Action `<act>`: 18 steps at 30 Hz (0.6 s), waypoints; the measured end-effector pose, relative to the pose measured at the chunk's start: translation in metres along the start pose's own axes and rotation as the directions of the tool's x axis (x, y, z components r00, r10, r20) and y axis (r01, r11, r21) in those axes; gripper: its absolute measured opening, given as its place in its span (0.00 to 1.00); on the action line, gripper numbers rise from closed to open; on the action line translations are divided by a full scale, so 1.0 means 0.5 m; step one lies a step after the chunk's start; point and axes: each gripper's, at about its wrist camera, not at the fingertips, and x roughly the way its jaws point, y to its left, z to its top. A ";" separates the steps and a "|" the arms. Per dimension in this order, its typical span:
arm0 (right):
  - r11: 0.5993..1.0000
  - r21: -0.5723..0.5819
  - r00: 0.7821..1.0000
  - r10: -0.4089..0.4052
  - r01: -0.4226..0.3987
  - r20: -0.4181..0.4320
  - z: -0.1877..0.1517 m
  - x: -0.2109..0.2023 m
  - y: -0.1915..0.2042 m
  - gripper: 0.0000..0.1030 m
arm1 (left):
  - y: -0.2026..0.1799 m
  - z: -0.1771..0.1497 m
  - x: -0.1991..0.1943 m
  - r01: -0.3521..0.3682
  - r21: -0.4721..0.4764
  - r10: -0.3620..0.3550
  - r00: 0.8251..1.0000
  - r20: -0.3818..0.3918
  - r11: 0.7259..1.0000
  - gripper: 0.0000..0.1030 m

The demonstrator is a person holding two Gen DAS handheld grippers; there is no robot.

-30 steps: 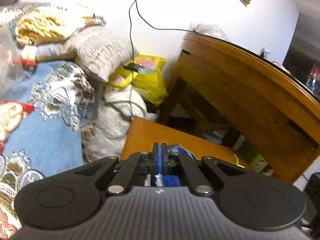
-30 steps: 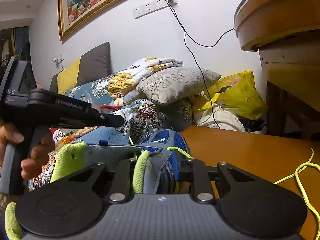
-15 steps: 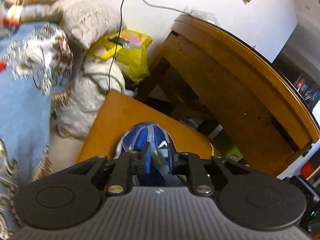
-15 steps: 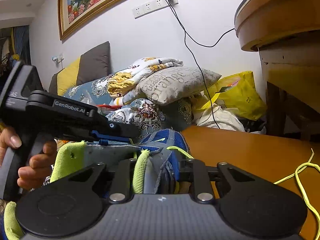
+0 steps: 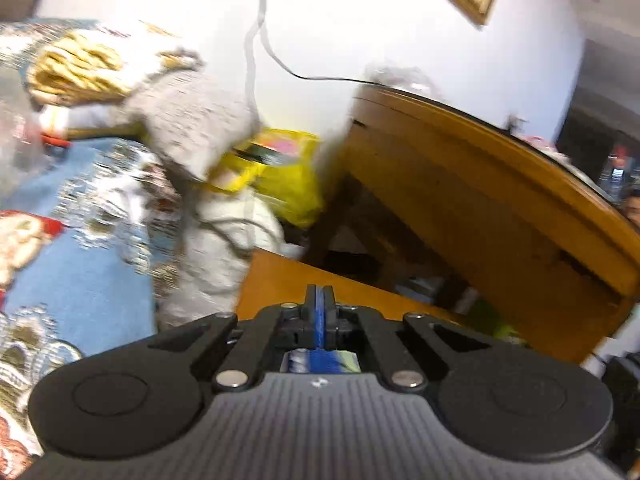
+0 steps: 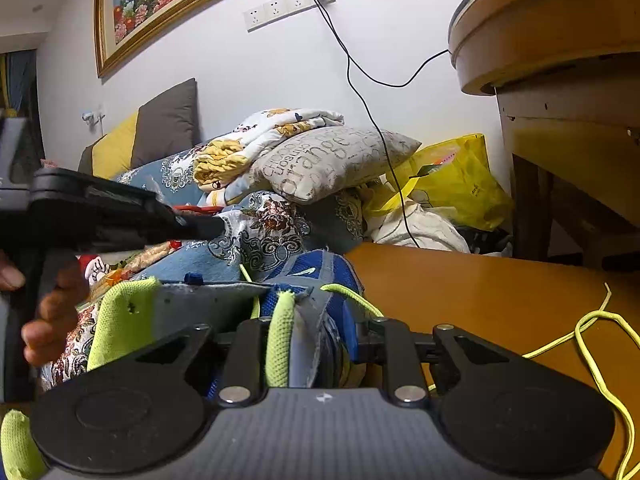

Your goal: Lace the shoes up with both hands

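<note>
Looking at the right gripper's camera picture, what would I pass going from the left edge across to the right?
The person's hand on the left gripper → blue shoe clamped in the right gripper → yellow plastic bag → loose yellow-green lace on the low wooden table.

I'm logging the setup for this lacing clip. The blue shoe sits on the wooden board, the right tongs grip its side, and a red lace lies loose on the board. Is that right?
Not quite: the loose lace is yellow-green, not red, as the right wrist view shows. The rest holds: the blue shoe sits on the wooden board, and the right tongs grip its side.
</note>
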 end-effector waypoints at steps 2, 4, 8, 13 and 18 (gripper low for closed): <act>1.000 -0.004 1.000 0.000 0.000 0.001 0.000 0.000 0.001 0.23 | -0.010 -0.006 0.011 0.037 0.014 -0.036 0.998 -0.052 0.999 0.06; 1.000 -0.005 1.000 0.000 0.000 0.002 0.000 0.000 0.001 0.23 | -0.018 -0.014 0.023 0.031 0.020 -0.029 0.996 -0.087 0.999 0.26; 1.000 -0.006 1.000 0.001 -0.001 0.002 0.001 0.000 0.000 0.23 | -0.016 -0.024 0.042 0.034 -0.028 -0.037 0.994 -0.099 0.999 0.41; 1.000 -0.007 1.000 0.002 -0.002 0.001 0.002 0.000 0.001 0.23 | 0.003 -0.035 0.069 0.021 -0.115 -0.037 0.990 -0.134 0.993 0.03; 1.000 -0.004 1.000 0.001 -0.001 -0.001 0.002 -0.001 0.002 0.23 | 0.004 -0.035 0.067 0.005 -0.114 -0.019 0.993 -0.120 0.993 0.02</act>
